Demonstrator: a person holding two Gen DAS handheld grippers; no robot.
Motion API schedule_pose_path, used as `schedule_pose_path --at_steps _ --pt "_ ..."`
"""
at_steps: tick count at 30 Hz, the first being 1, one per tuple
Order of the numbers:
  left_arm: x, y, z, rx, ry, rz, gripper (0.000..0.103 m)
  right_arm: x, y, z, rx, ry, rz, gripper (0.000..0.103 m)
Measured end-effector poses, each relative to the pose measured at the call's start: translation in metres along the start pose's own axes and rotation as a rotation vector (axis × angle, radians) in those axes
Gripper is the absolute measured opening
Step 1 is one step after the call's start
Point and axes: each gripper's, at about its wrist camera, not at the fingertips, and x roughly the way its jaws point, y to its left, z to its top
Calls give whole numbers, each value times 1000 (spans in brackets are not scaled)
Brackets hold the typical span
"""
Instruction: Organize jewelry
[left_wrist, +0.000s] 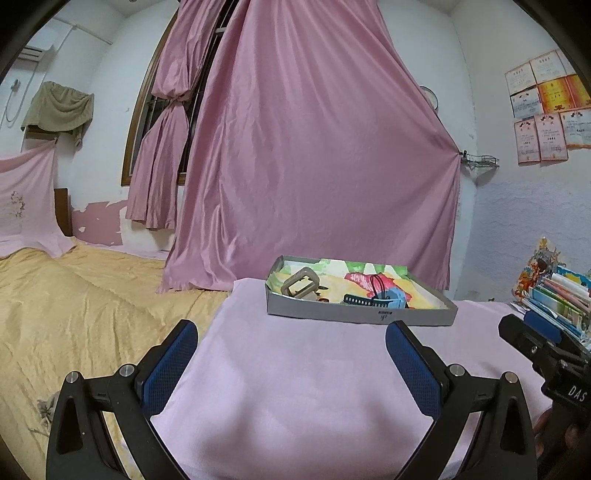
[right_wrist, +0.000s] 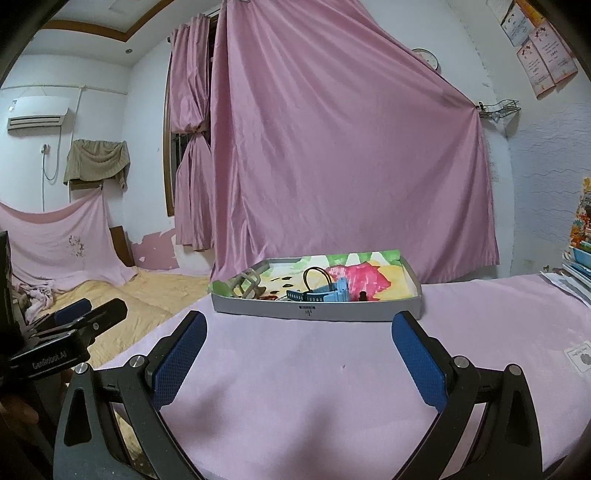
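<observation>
A shallow grey box (left_wrist: 360, 316) with a colourful lining stands on the pink-covered table (left_wrist: 295, 387), straight ahead of both grippers. In it lie a beige hair claw clip (left_wrist: 300, 284), a blue watch with a dark strap (left_wrist: 373, 298) and a black hair tie (left_wrist: 378, 282). The box (right_wrist: 317, 312), the clip (right_wrist: 248, 283), the blue watch (right_wrist: 321, 293) and a thin loop (right_wrist: 317, 277) also show in the right wrist view. My left gripper (left_wrist: 291, 338) is open and empty, short of the box. My right gripper (right_wrist: 300, 330) is open and empty, short of the box.
A bed with a yellow cover (left_wrist: 74, 302) lies left of the table. A pink curtain (left_wrist: 314, 147) hangs behind the box. Stacked books and cards (left_wrist: 557, 299) stand at the table's right edge. A small paper (right_wrist: 580, 356) lies on the cloth at right.
</observation>
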Motion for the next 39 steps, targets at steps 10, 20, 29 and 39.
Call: schedule_pose_path --at_steps 10,20,29,39 --pt "-3 3 -4 2 1 6 102 -4 2 -3 -2 15 6 99" --pt "-4 5 -6 0 7 4 102 -4 3 -4 -1 20 9 99" --pt "-4 6 -7 1 9 4 102 -1 7 -5 -2 22 12 99" --pt "-3 6 -7 2 9 4 102 -2 7 -5 -1 20 12 99"
